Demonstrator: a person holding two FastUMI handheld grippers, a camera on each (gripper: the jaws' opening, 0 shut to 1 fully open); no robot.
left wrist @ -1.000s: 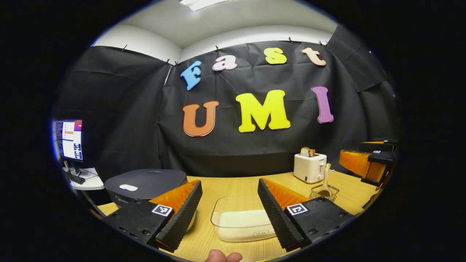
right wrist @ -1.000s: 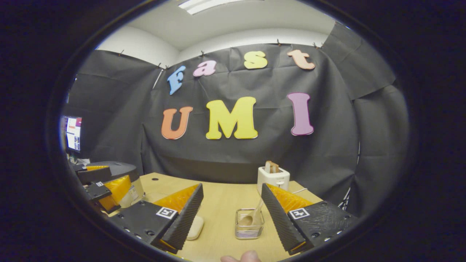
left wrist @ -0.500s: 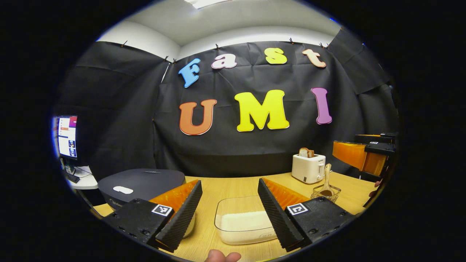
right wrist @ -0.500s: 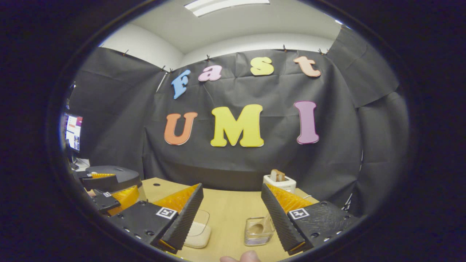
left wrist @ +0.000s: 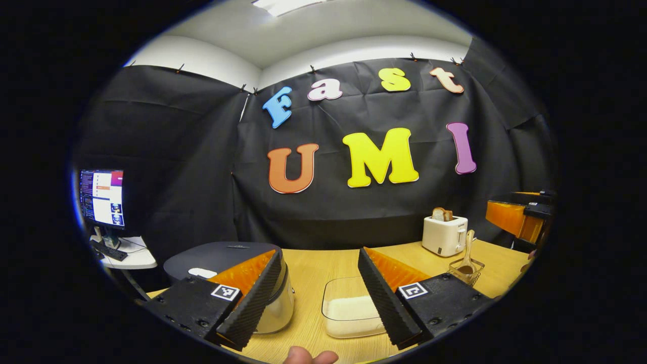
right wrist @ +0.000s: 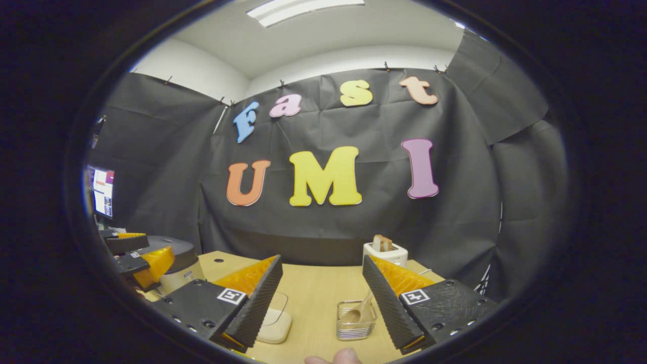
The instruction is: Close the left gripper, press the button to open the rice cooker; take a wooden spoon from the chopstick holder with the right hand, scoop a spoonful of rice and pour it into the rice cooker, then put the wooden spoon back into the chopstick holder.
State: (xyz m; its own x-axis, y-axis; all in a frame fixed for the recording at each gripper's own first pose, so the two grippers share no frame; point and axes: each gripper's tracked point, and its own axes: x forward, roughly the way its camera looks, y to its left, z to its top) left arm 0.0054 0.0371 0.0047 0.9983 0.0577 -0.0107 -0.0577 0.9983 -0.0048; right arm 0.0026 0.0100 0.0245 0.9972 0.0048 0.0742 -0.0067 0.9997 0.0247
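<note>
Your left hand-held gripper [left wrist: 318, 293] and right hand-held gripper [right wrist: 321, 298] gape wide, empty. Right of the dark round rice cooker [left wrist: 225, 255], the clear tub [left wrist: 351, 313] holds white rice [left wrist: 349, 308]; farther right, the wire chopstick holder [left wrist: 466, 269] holds the wooden spoon [left wrist: 468, 253].

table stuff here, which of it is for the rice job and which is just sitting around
For the job: rice cooker, tub of rice, wooden spoon, chopstick holder, left gripper, right gripper.

Lying about: toaster, bread, monitor.

We see even, bright light from the white ceiling panel [right wrist: 303, 9] overhead; beneath it, the fisheye bends straight edges.
</note>
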